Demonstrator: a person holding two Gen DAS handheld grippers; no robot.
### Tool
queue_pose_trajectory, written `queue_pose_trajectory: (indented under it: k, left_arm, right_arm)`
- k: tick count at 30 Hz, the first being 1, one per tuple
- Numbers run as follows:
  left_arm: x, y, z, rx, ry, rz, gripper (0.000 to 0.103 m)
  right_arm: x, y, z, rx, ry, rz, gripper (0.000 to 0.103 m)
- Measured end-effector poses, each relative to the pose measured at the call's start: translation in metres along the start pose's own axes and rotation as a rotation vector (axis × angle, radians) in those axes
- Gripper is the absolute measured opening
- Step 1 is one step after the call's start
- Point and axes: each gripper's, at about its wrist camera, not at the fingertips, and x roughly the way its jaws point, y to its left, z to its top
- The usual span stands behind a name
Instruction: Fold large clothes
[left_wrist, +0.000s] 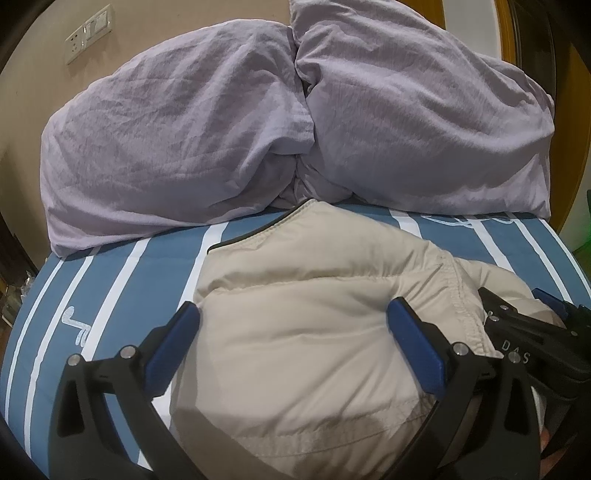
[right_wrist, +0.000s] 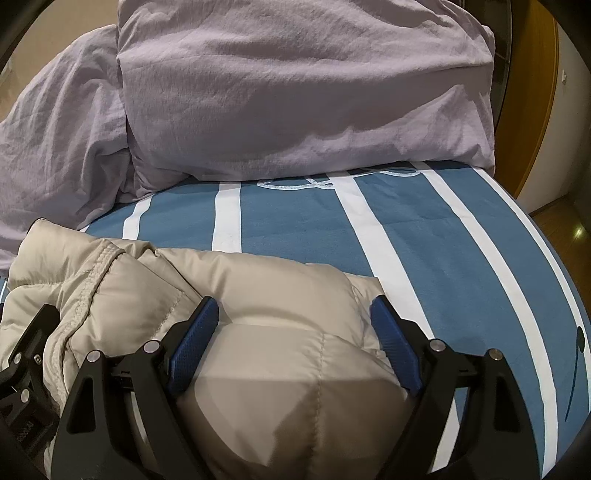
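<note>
Side by side, left gripper (left_wrist: 293, 325) and right gripper (right_wrist: 293, 321) angled downward, jaws spread wide over beige puffer jacket (left_wrist: 306, 295) lying bunched on blue-striped bed (right_wrist: 443, 240), nothing pinched, lilac pillows (left_wrist: 184, 140) behind

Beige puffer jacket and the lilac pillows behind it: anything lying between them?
No. In the right wrist view only bare blue-and-white striped sheet separates the beige puffer jacket from the lilac pillows; in the left wrist view the jacket's collar nearly reaches them.

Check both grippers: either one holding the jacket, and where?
Nothing held. Left gripper and right gripper both stand open over the folded beige puffer jacket, pads not pinching it.
</note>
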Motion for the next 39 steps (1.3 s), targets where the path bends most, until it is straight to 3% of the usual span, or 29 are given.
queue_pose_trajectory:
  k: [25,29,35,39]
  left_arm:
    - [-0.003,0.005,-0.002,-0.029,-0.01,-0.03,0.101]
    - [-0.013,0.012,-0.002,-0.026,0.013,-0.058,0.101]
    - [-0.052,0.047,-0.015,-0.01,-0.014,-0.121,0.101]
    - [-0.065,0.074,-0.022,-0.055,0.015,-0.172,0.101]
  right_arm:
    - [0.001,-0.004,0.001,0.024,0.004,0.045,0.087]
    - [-0.005,-0.015,0.002,0.056,0.036,0.096,0.091]
    - [-0.045,-0.064,-0.015,0.169,0.006,0.212,0.098]
    - [-0.058,-0.091,-0.025,0.241,0.026,0.295,0.099]
